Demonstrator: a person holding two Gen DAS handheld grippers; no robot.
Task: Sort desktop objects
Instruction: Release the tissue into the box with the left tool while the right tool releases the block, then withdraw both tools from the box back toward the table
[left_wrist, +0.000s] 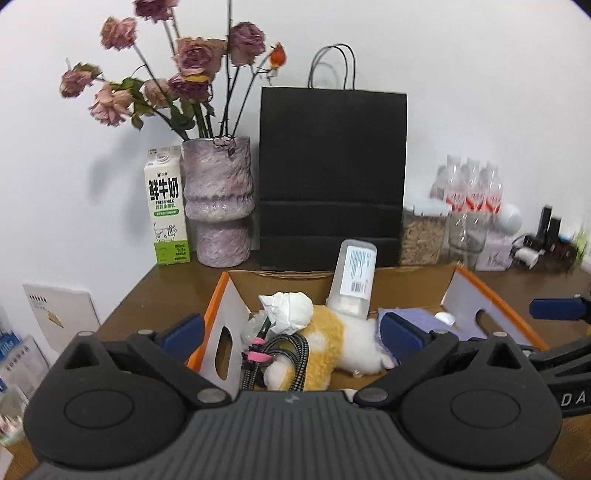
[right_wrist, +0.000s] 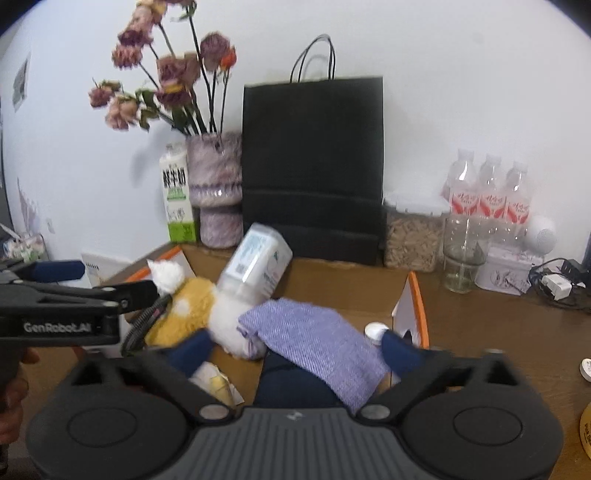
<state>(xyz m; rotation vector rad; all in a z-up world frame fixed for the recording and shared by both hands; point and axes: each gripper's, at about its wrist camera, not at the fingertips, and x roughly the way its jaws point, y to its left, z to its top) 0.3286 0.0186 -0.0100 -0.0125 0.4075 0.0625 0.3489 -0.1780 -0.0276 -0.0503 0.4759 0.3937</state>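
Both tools over an open cardboard box (left_wrist: 480, 295) on a brown desk (left_wrist: 155, 295), box already loaded. Left gripper (left_wrist: 291, 330) spread wide, nothing between its jaws; below it a plush toy (left_wrist: 332, 343) in yellow and white, a braided cable (left_wrist: 280, 354) at its 9 o'clock, a white tissue wad (left_wrist: 291, 310) at its 11. Clear bottle (left_wrist: 352, 280) propped upside down against the box's back wall, at the toy's 1 o'clock. Right gripper (right_wrist: 295, 347) also spread wide, gripping nothing; purple cloth (right_wrist: 314, 339) draped across the box between its pads, whether touching them cannot be told. Small white cap (right_wrist: 376, 330) at the cloth's 3 o'clock, near the box's right flap.

Judged step: a drop into the box just finished, hands free for the next pick. Sorting looks well along, though not done.

Outside the box, along the wall: milk carton (left_wrist: 168, 206) and vase (left_wrist: 219, 203) at the box's 11 o'clock, black bag (left_wrist: 332, 177) at 12, grain jar (right_wrist: 412, 236), glass (right_wrist: 463, 254), three bottles (right_wrist: 491, 192) and a white tin (right_wrist: 506, 273) at 1 to 2 o'clock. Charger with wires (right_wrist: 557, 284) at 3.

Next move likely calls for lifting clear of the box, swinging toward a loose item on the right, jaws kept wide, approach from above without snagging the flap.
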